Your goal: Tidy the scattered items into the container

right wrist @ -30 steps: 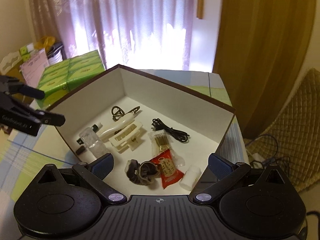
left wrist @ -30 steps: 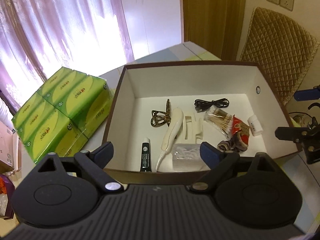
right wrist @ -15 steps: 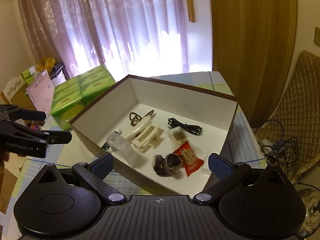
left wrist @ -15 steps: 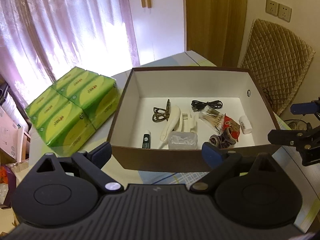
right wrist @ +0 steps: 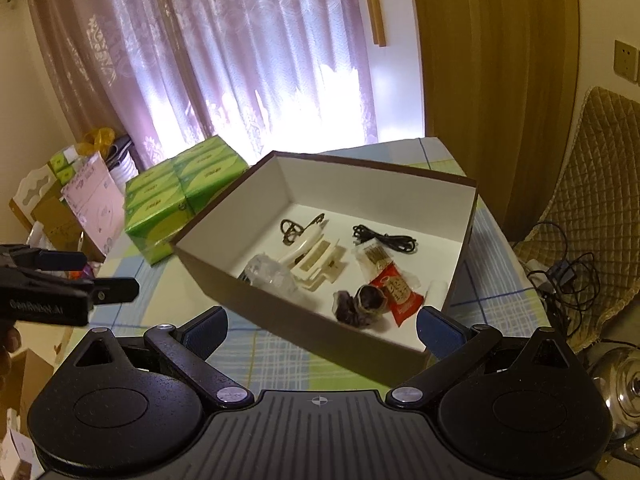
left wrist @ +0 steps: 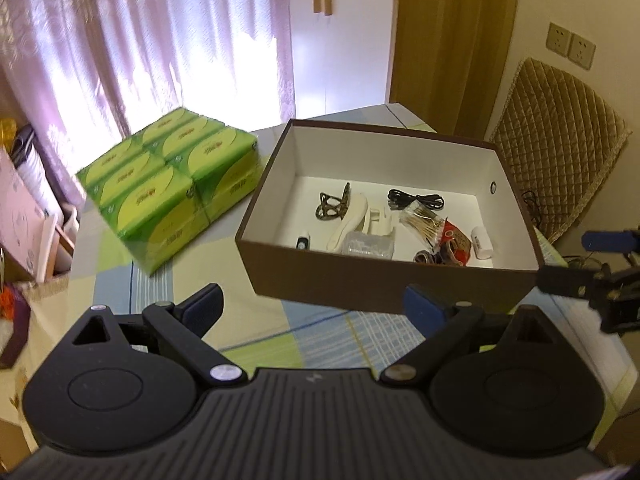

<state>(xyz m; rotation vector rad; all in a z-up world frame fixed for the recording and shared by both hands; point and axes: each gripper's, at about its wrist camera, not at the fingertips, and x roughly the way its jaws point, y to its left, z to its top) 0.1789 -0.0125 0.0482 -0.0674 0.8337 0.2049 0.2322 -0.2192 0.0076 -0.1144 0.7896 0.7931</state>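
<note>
A brown box (left wrist: 384,276) with a white inside stands on the checked tablecloth; it also shows in the right wrist view (right wrist: 466,216). Inside lie a black cable (left wrist: 416,201), a white hair clip (right wrist: 316,266), a red sachet (right wrist: 396,290), a dark scrunchie (right wrist: 358,304), a clear bag (left wrist: 368,244), a small white bottle (left wrist: 482,237) and other small items. My left gripper (left wrist: 314,306) is open and empty, above the table in front of the box. My right gripper (right wrist: 322,326) is open and empty, near the box's front right corner.
A green pack of tissue boxes (left wrist: 172,184) sits left of the box. A quilted chair (left wrist: 560,152) stands at the right, with cables (right wrist: 560,276) on the floor. Cardboard boxes and papers (right wrist: 76,208) crowd the left. Curtains hang behind the table.
Both grippers have drawn back and up from the box, which now looks smaller and farther away. Both stay open and empty. The box's contents have not moved.
</note>
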